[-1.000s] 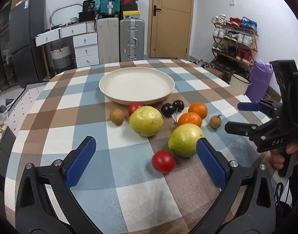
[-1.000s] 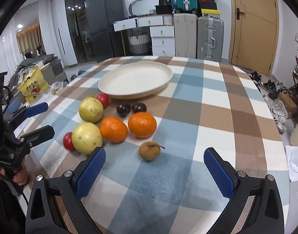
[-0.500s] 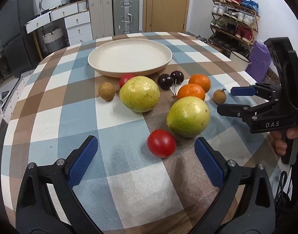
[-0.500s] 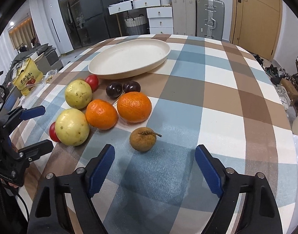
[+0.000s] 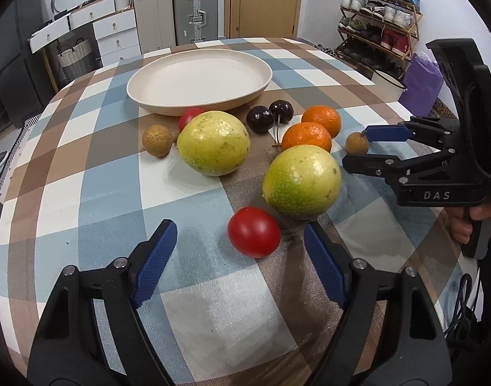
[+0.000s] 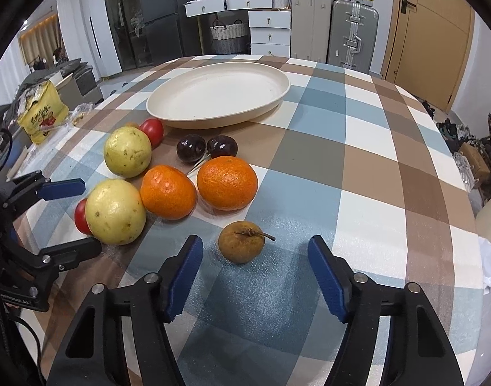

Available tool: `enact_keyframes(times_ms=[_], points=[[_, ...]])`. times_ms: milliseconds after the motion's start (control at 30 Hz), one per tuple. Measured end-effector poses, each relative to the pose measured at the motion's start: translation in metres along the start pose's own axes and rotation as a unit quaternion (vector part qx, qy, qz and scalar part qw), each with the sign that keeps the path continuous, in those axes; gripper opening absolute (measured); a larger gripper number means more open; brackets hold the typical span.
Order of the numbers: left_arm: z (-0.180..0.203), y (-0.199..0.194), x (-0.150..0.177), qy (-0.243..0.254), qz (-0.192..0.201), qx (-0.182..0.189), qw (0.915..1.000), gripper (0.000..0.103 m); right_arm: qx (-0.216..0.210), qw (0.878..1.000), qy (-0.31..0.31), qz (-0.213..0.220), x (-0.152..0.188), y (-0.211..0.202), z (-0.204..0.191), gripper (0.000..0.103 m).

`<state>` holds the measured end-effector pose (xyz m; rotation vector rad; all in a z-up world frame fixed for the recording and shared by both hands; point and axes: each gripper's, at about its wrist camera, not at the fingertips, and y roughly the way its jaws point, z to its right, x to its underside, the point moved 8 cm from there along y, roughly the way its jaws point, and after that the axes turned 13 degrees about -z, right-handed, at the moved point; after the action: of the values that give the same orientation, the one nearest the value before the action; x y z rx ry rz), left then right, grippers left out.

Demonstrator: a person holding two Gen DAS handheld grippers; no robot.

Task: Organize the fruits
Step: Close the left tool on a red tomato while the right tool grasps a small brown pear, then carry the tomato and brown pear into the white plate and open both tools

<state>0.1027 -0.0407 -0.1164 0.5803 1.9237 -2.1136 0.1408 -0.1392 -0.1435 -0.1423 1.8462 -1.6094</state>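
A cream plate [image 5: 197, 80] stands empty at the far side of the checked table; it also shows in the right wrist view [image 6: 219, 96]. In front of it lie two yellow-green guavas [image 5: 301, 181], two oranges [image 6: 227, 182], two dark cherries [image 5: 260, 119], two red tomatoes and two small brown longans. My left gripper [image 5: 240, 262] is open, its jaws just short of the near red tomato [image 5: 254, 232]. My right gripper [image 6: 253, 268] is open, its jaws on either side of a brown longan [image 6: 241, 246], not touching it.
The other longan [image 5: 157, 140] and tomato [image 5: 190, 116] lie left of the far guava [image 5: 213, 143]. A yellow bag [image 6: 42, 117] sits off the table's left. Suitcases, drawers and a shoe rack [image 5: 378, 16] stand beyond the table.
Both grippers have moved forward and lower toward the fruit. The left now sits just before the near tomato; the right now brackets the longan. Nothing has been taken hold of.
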Motion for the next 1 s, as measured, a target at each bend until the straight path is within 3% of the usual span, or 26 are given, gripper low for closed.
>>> enact_keyframes(times_ms=[133,233,300,367,500,767,1000], points=[[0.002,0.002,0.003,0.002,-0.007,0.009,0.9999,0.064,0.005,1.000,-0.007,-0.002,-0.001,0.000,-0.005,0.058],[0.003,0.000,0.003,0.003,-0.004,0.018,0.9998,0.050,0.002,1.000,-0.016,-0.001,-0.001,-0.001,-0.010,0.051],[0.002,-0.001,0.003,0.000,-0.001,0.024,0.9997,0.035,-0.001,1.000,-0.017,0.001,-0.001,-0.001,-0.012,0.046],[0.002,-0.003,0.004,-0.002,0.000,0.036,0.9994,0.029,-0.001,1.000,-0.019,0.003,-0.001,-0.002,-0.015,0.041],[0.000,-0.005,0.004,-0.010,0.004,0.050,0.9987,0.028,-0.003,1.000,-0.028,0.007,0.000,-0.003,-0.020,0.028],[-0.006,-0.017,0.002,-0.021,0.027,0.049,0.9982,0.028,-0.014,0.999,-0.033,0.019,0.003,-0.007,-0.022,0.027],[-0.018,-0.039,-0.007,-0.042,0.065,0.015,0.9969,0.028,-0.032,0.998,-0.029,0.050,0.001,-0.026,-0.020,0.027]])
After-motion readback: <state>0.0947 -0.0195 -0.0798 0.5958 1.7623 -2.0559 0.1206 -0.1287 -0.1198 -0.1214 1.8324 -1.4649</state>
